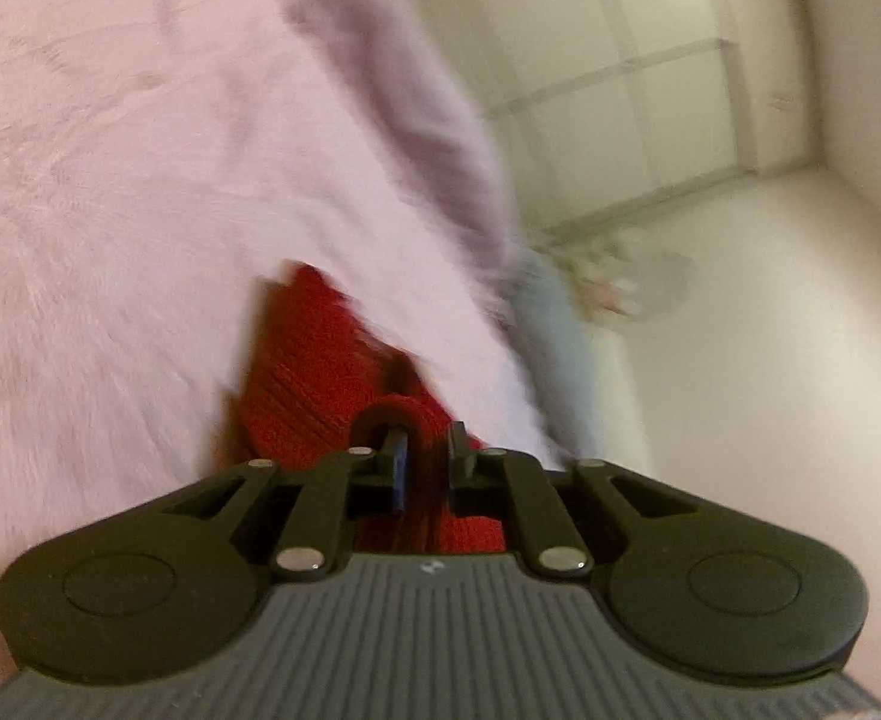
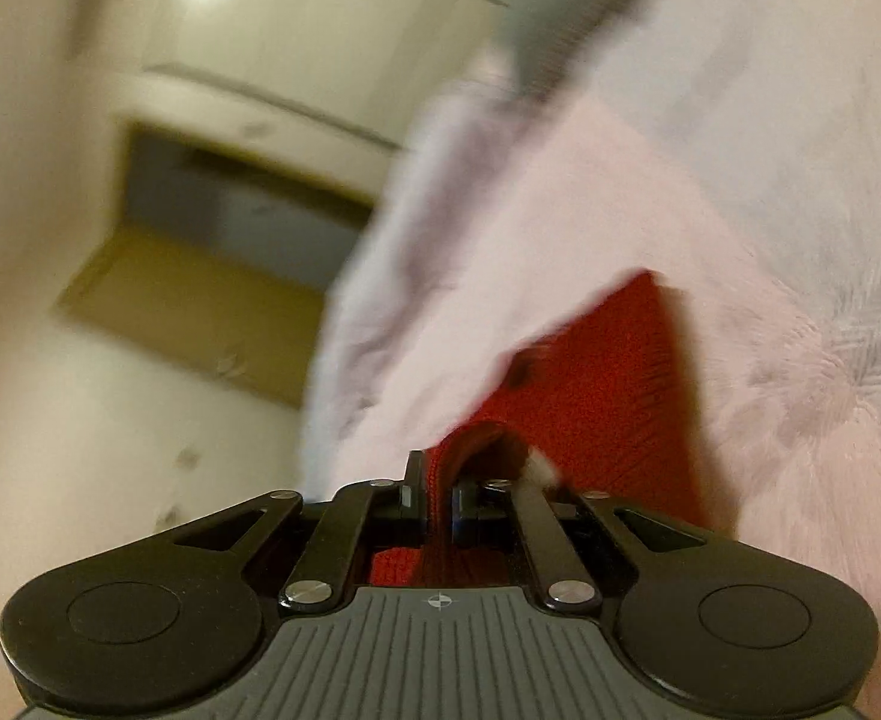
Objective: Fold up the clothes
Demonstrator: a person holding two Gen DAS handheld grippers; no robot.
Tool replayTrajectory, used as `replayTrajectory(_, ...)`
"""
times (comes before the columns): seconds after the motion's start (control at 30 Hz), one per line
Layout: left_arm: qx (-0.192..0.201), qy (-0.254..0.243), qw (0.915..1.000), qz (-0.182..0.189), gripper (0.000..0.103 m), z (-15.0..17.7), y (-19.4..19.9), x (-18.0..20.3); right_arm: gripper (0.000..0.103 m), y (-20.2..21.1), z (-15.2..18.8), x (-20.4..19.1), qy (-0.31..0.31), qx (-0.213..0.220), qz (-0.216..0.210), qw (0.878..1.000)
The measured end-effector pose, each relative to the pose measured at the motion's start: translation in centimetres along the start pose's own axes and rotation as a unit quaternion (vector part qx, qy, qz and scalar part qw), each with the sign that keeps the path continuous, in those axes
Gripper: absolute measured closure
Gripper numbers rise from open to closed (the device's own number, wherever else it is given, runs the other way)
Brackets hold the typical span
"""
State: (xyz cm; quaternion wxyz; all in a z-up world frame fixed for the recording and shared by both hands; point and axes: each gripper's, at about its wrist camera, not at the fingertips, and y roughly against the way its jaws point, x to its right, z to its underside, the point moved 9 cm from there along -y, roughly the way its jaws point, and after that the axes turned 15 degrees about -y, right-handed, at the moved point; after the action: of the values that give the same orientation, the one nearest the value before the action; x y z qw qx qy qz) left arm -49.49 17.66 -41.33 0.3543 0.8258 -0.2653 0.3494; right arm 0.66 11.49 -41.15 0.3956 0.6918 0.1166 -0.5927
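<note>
A red knitted garment (image 1: 314, 372) lies on a fluffy pink blanket (image 1: 110, 210). My left gripper (image 1: 425, 456) is shut on a fold of the red garment, which loops over its fingers. In the right wrist view, my right gripper (image 2: 437, 492) is shut on another edge of the same red garment (image 2: 608, 384), with the pink blanket (image 2: 740, 240) behind it. Both views are blurred by motion.
The blanket's edge hangs over a pale floor (image 1: 740, 360) in the left wrist view. A white wall with panel lines (image 1: 620, 90) and a blurred bunch of flowers (image 1: 602, 282) stand beyond. In the right wrist view, a brown cardboard box (image 2: 200, 276) lies on the floor.
</note>
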Motion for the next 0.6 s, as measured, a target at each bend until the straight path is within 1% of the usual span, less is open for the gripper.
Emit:
replayTrajectory(0.03,-0.002,0.004,0.9999,-0.012,0.095,-0.3,-0.7,-0.7,0.057,-1.3,-1.0,1.2,-0.024,0.003,0.026,0.999)
replayTrajectory(0.07,0.0,0.005,0.9999,-0.011,0.095,-0.6,-0.7,-1.0,0.052,-1.8,-1.4,1.7,-0.034,-0.003,0.024,0.999)
replayTrajectory(0.13,0.005,0.007,0.9999,-0.01,0.094,-1.1,-0.7,-1.5,0.048,-1.5,-1.6,2.0,-0.057,-0.015,-0.016,0.998)
replayTrajectory(0.2,0.009,0.008,0.9999,-0.009,0.094,-1.7,-0.7,-2.0,0.047,-0.7,-2.4,2.4,-0.075,-0.009,-0.04,0.996)
replayTrajectory(0.23,0.01,0.001,0.9999,-0.008,0.094,-1.9,-0.6,-1.9,0.047,0.0,-2.7,2.2,-0.057,0.001,-0.044,0.997)
replayTrajectory(0.3,0.009,-0.051,0.9986,-0.006,0.094,-1.8,0.2,-0.4,0.047,1.2,-1.9,1.4,0.034,0.019,-0.032,0.999)
replayTrajectory(0.33,0.006,-0.083,0.9965,-0.008,0.094,-1.6,0.6,0.3,0.047,1.7,-1.2,1.0,0.086,0.027,-0.022,0.996)
replayTrajectory(0.4,-0.007,-0.148,0.9888,-0.019,0.093,-1.1,1.2,1.7,0.048,2.4,0.4,0.6,0.177,0.036,0.002,0.984)
replayTrajectory(0.47,-0.025,-0.204,0.9779,-0.038,0.087,-0.6,0.9,2.5,0.048,2.5,2.2,0.8,0.252,0.037,0.031,0.967)
replayTrajectory(0.53,-0.036,-0.232,0.971,-0.047,0.083,-0.3,0.3,3.0,0.048,1.5,3.0,0.8,0.285,0.03,0.053,0.957)
replayTrajectory(0.57,-0.04,-0.242,0.9682,-0.05,0.081,-0.3,-0.1,3.2,0.048,1.0,3.3,0.7,0.293,0.027,0.056,0.954)
replayTrajectory(0.6,-0.044,-0.244,0.9674,-0.051,0.079,-0.4,-0.8,3.3,0.048,0.4,3.3,0.5,0.298,0.025,0.056,0.953)
